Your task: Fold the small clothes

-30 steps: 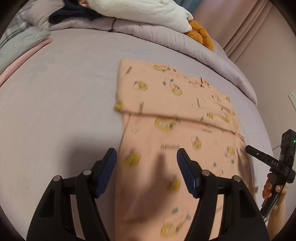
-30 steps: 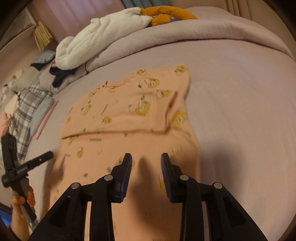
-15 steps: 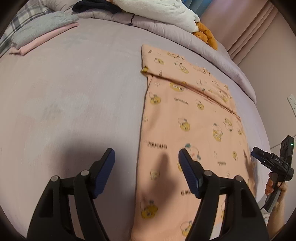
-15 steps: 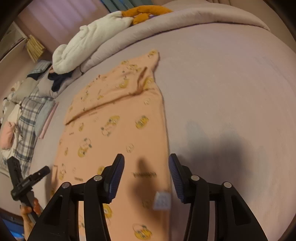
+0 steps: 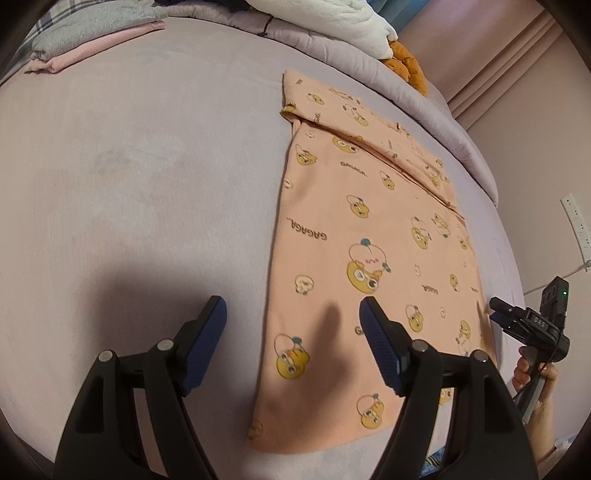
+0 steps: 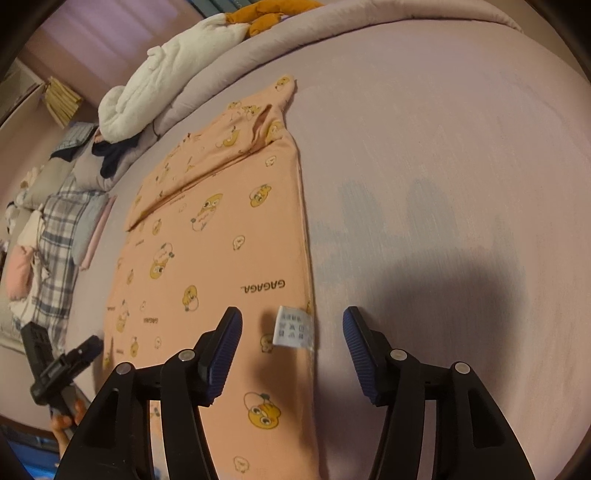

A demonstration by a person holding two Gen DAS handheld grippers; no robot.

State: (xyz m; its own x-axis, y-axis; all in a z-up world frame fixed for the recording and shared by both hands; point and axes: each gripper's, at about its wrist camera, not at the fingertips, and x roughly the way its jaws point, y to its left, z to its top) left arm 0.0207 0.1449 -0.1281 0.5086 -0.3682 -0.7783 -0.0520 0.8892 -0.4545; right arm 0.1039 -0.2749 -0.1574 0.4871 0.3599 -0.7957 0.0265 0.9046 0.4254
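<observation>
Garment: a peach shirt (image 5: 373, 236) printed with yellow cartoon faces and the word "GAGAGA" is laid flat on the bed (image 5: 147, 166).
Position: the shirt is spread lengthwise, its hem toward the grippers and its far end near the rolled duvet (image 5: 332, 48).
Fold state: the sides are turned in, so that a long straight-edged panel is formed; a sleeve is laid across the far end as a slanted band.
Surface: the cloth is seen smooth over most of the panel, with slight bunching at the far corner.
Label: a white care tag (image 6: 294, 327) is exposed at the shirt's right edge, near the hem.
Left gripper (image 5: 293, 325): the jaws are opening, spread wide; the shirt's left edge is seen between them, but nothing is gripped.
Right gripper (image 6: 291, 332): the jaws are opening, about half spread; the care tag and the right edge are framed between them, unpressed.
Surroundings: folded grey and pink clothes (image 5: 92, 40) are stacked at the bed's far left; a white blanket (image 6: 166, 85) and an orange plush toy (image 6: 266, 16) are lying on the duvet.
</observation>
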